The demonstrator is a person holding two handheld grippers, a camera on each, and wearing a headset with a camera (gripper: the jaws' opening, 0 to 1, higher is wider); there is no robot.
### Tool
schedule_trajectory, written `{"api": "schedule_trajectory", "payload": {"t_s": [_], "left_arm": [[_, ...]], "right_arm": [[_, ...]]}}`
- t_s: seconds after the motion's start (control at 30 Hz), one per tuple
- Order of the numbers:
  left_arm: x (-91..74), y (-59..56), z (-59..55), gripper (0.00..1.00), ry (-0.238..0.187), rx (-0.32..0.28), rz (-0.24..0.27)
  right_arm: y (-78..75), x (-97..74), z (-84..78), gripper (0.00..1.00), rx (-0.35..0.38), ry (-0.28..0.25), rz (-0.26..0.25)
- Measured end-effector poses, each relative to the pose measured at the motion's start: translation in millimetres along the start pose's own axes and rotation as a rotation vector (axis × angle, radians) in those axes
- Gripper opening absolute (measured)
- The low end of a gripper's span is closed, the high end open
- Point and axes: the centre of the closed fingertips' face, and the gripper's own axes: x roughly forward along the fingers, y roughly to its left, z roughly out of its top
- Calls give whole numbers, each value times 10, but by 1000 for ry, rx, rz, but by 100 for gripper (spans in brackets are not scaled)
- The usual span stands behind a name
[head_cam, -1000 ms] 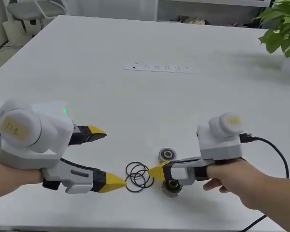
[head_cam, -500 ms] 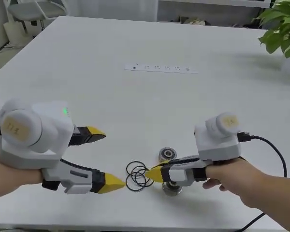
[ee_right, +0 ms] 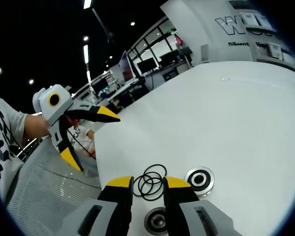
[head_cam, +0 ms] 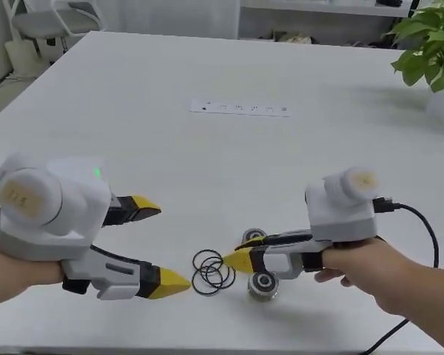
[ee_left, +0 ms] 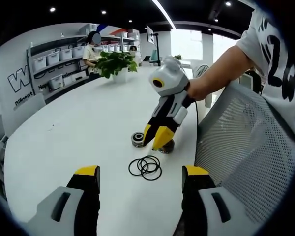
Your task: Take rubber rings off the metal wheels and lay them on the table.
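Hovering at the left, the left gripper [head_cam: 172,245] has its yellow-tipped jaws spread wide with nothing between them. Just right of it, a loose pile of black rubber rings [head_cam: 211,270] lies on the white table [head_cam: 207,163]. Next comes the near metal wheel [head_cam: 263,284], lying flat beside the rings. The far metal wheel [head_cam: 250,237] sits partly behind the right gripper [head_cam: 240,251], whose jaws stand narrowly apart and empty, tips just beside the rings.

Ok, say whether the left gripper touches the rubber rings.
Apart. The left gripper view shows the rubber rings lying between the open jaws of the left gripper, bare table on both sides.
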Motion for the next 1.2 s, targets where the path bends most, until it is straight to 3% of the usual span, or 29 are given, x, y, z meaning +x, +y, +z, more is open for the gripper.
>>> {"api": "schedule_trajectory", "payload": {"t_s": [0.43, 0.73, 1.2], "left_arm": [[-90, 23, 10, 67, -13, -30, 23], [-165, 34, 88, 69, -34, -47, 35], [-238, 52, 105, 71, -48, -66, 53]], "right_arm": [[37, -257, 163, 30, -10, -90, -27], [74, -486, 207, 41, -39, -146, -61], [33, -789, 173, 55, -109, -168, -128]]}}
